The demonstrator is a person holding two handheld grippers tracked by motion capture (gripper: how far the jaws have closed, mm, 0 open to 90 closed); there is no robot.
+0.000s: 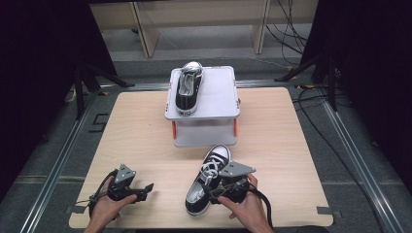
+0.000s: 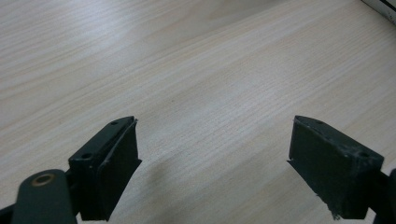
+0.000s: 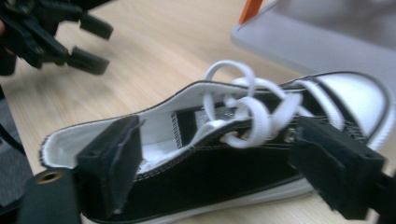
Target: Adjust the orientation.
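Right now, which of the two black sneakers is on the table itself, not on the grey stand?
The sneaker nearest the person, beside the right gripper, lies on the wooden table. The other sneaker sits on top of the grey stand.

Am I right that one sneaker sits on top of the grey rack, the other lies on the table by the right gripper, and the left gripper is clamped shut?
Not quite. The left gripper is open: the left gripper view shows its jaws wide apart over bare table. The rest holds: one sneaker on the grey rack, the other sneaker by the right gripper.
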